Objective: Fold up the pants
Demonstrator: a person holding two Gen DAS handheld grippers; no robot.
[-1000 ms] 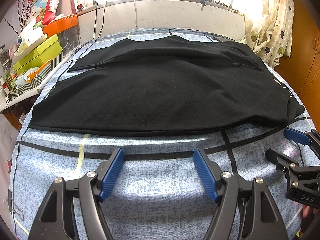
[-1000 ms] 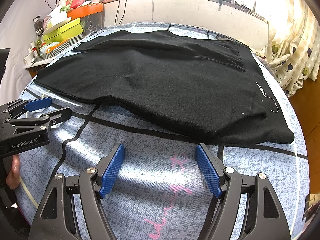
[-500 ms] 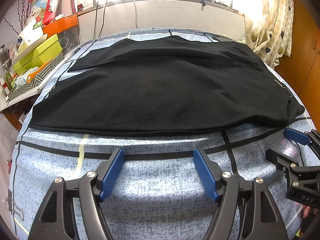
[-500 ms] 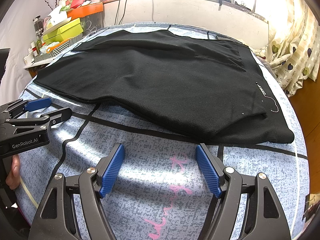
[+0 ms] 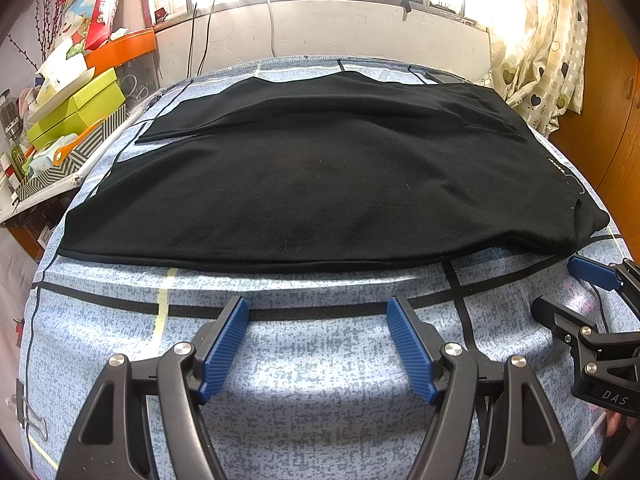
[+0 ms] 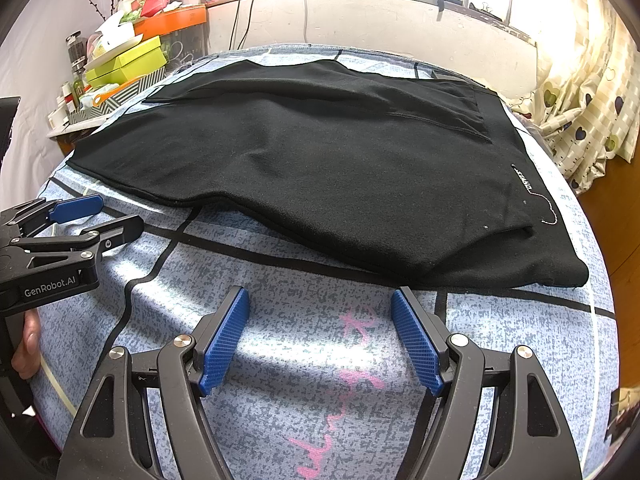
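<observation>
The bed, covered in a blue speckled sheet crossed by black lines, fills both of my wrist views. On it lie the black pants, spread flat from about 9 o'clock to 3 o'clock in the left wrist view, with one layer folded over the far part; they sit ahead of both tools and touch neither. In the right wrist view the same pants run from 10 o'clock to 4 o'clock, a small white logo and a loose white thread showing near their right end.

My left gripper hangs at 6 o'clock over bare sheet, its blue pads spread wide with nothing between them. My right gripper does likewise, jaws wide apart and empty, above pink marks on the sheet. Each tool shows in the other's view: the right one at 4 o'clock, the left one at 9 o'clock.

A cluttered shelf with green boxes stands at 10 o'clock; a patterned curtain hangs at 2 o'clock.
</observation>
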